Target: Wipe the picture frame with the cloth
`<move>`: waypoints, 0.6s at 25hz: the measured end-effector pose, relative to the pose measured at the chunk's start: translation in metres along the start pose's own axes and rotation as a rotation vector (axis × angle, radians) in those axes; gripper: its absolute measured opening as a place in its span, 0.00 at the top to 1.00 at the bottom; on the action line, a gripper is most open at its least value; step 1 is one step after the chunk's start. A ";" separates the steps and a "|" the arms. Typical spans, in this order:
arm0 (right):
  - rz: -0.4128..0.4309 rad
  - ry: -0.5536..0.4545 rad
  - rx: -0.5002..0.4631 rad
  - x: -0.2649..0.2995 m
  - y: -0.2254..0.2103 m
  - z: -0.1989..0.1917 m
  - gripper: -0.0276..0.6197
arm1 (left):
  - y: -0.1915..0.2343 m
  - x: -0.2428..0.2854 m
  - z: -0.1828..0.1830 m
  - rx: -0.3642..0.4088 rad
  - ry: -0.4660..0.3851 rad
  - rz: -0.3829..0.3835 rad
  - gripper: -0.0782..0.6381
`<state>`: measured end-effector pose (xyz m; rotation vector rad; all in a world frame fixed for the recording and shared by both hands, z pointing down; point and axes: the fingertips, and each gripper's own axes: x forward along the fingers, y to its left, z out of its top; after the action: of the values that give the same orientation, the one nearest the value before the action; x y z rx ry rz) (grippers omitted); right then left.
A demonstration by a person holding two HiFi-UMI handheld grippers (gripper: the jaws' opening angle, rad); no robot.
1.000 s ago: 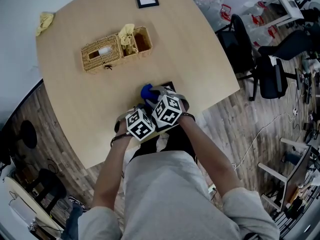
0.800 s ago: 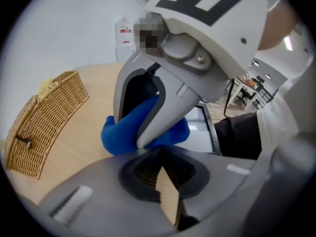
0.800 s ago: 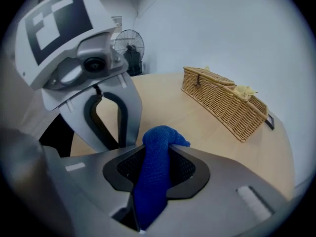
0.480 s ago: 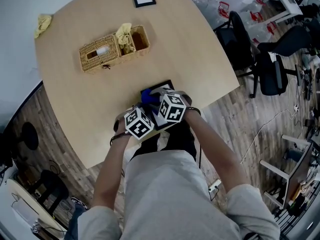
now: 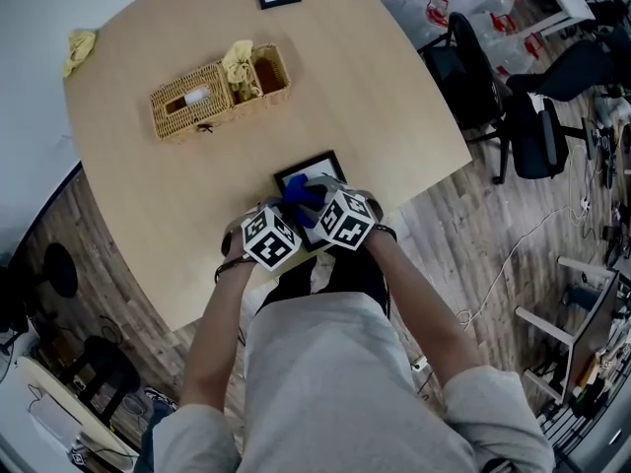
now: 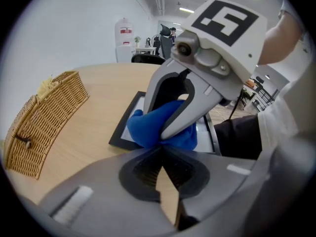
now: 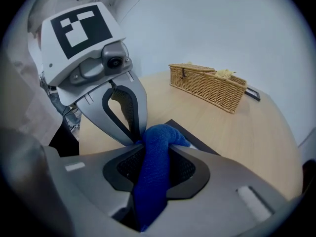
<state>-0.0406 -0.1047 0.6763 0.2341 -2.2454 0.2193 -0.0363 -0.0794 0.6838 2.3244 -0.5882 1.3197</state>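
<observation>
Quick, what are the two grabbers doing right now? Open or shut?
Left gripper: shut, nothing seen between its jaws.
Right gripper: shut on the blue cloth, over the picture frame.

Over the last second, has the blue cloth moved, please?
Yes. The cloth in the right gripper has slid away from the wicker basket, toward the person, baring the picture frame's far side.

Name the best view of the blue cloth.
Right gripper view: the blue cloth fills the middle, clamped in the right tongs. Left gripper view shows its bunched end on the picture frame; head view, a small patch.
</observation>
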 end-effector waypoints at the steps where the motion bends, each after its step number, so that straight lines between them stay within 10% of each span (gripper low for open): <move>1: -0.021 -0.005 0.040 -0.001 0.000 -0.001 0.78 | 0.000 0.000 0.000 0.000 -0.001 0.000 0.82; 15: -0.103 0.045 0.188 -0.012 0.015 -0.020 0.78 | 0.000 0.001 0.001 -0.014 -0.017 -0.005 0.82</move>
<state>-0.0220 -0.0842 0.6787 0.4395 -2.1626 0.3771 -0.0353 -0.0805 0.6838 2.3271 -0.5951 1.2910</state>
